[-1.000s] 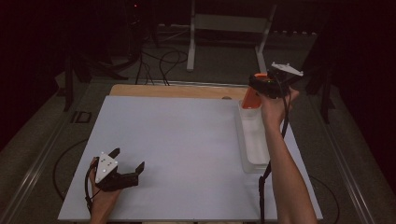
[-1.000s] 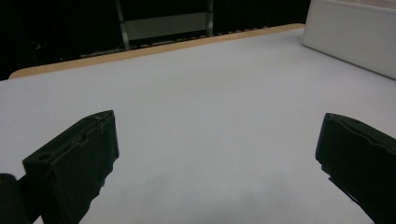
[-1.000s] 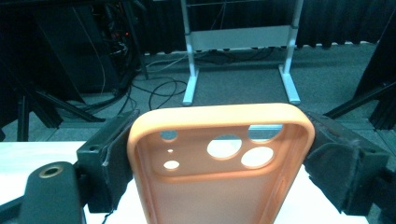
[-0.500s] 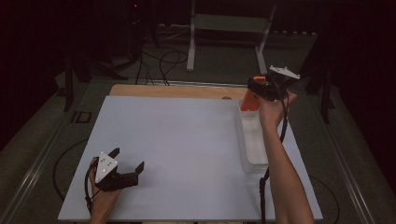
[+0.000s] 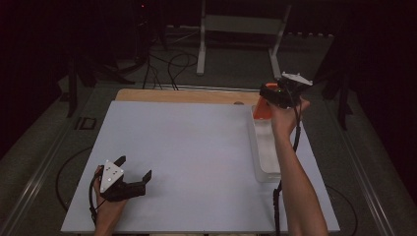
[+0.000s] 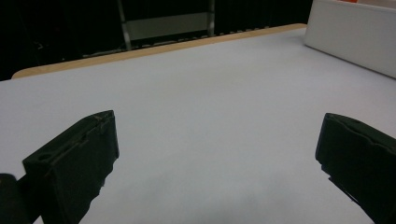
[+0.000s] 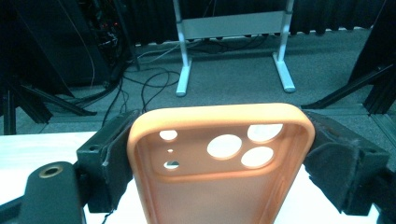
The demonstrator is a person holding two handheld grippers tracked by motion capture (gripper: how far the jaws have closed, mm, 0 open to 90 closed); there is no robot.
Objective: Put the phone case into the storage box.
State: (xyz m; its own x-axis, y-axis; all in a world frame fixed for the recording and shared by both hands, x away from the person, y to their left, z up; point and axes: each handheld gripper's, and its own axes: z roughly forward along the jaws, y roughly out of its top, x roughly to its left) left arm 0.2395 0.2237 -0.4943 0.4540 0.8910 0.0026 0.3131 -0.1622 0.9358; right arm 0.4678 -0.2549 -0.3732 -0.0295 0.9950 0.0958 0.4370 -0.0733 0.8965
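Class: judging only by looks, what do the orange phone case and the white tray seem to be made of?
The orange phone case, clamped in the right tongs, looks like soft matte silicone or rubbery plastic: rounded rim, no glare, light glowing through its back. The white tray looks like thin, smooth plastic: slightly translucent walls with a plain, even surface.

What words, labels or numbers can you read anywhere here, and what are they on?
None can be read. The orange phone case held in the right hand-held gripper shows only cutout holes, no print. The white tray and table are blank.
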